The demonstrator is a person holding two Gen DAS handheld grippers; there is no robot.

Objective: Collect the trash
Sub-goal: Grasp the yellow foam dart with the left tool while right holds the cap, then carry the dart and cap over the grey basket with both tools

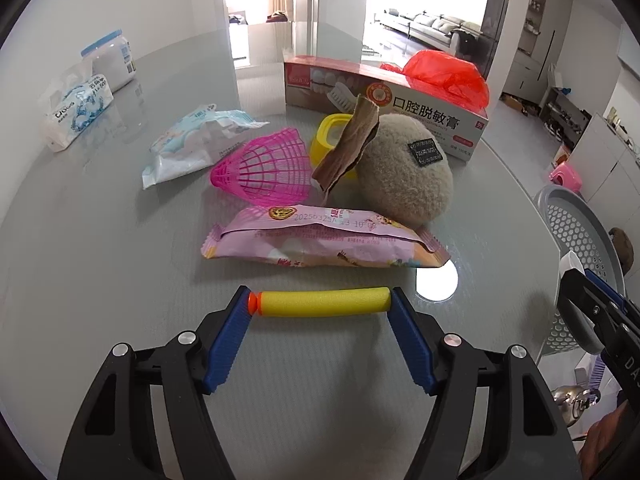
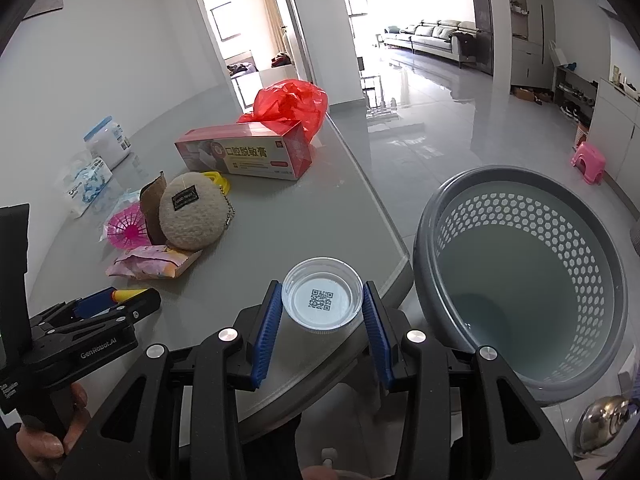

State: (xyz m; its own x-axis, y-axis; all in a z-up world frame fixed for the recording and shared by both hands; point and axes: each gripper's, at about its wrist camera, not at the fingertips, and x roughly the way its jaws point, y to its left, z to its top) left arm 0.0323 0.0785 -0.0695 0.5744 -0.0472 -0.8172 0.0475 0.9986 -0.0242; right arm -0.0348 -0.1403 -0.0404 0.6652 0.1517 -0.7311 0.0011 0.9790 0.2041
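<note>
Left wrist view shows the left gripper (image 1: 320,300) with its jaws closed end-to-end on a yellow foam dart (image 1: 320,303), low over the grey tabletop (image 1: 100,260) at lower centre. Right wrist view shows the right gripper (image 2: 323,306) with its jaws clamped on the rim of a clear plastic lid (image 2: 322,301), at the tabletop's near corner, just beside the grey perforated basket (image 2: 520,216) at right.

Risks, as I judge them: the dart is pinched only by its tips, so it could buckle or pop out when lifted. The lid's thin rim could flex and slip free before it clears the basket's edge, landing on the floor. The two grippers work near each other and could collide on the way over.

More trash waits in a cluster at mid-frame: a pink snack wrapper (image 1: 320,240), a pink shuttlecock (image 1: 264,168), a brown scrap (image 1: 344,144), a toothpaste box (image 1: 384,100) and a red bag (image 1: 444,76). The basket's inside looks empty as far as can be seen.
</note>
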